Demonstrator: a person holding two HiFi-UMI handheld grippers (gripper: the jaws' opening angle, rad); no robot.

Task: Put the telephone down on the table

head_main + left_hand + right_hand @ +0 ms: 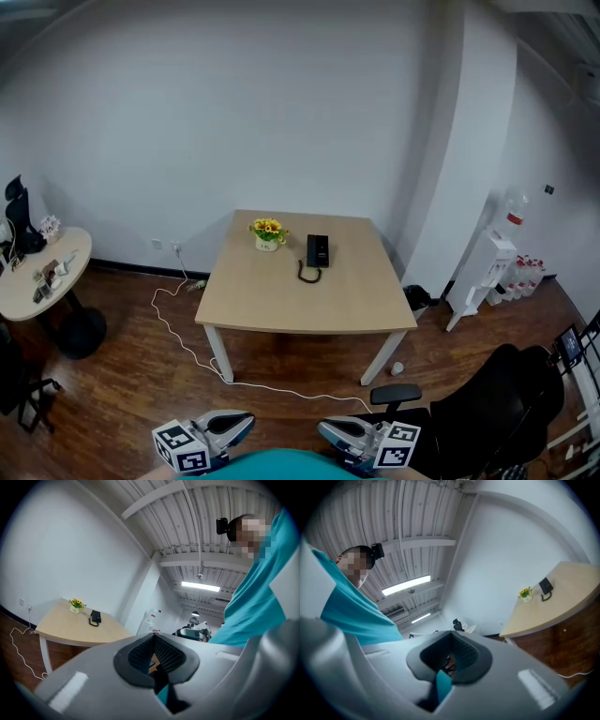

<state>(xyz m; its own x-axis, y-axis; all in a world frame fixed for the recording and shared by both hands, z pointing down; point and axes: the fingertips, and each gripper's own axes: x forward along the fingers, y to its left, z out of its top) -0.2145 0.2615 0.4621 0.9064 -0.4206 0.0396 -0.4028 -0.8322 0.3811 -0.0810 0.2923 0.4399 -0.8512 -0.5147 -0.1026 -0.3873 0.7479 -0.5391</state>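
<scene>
The black telephone [318, 251] lies on the light wooden table [281, 305] across the room, its coiled cord [308, 275] in front of it. It is small in the left gripper view [95, 616] and the right gripper view [545, 586]. My left gripper [239, 424] and right gripper [328, 429] are low at the head view's bottom edge, close to my body and pointing at each other. The left gripper [153, 637] has its jaws together with nothing between them, and so does the right gripper [451, 637]. Both are far from the table.
A small pot of yellow flowers [268, 234] stands beside the telephone. A round side table [42, 281] with small items is at the left. At the right are a black office chair [487, 403] and a white stand [483, 272]. A white cable [187, 347] trails over the wooden floor.
</scene>
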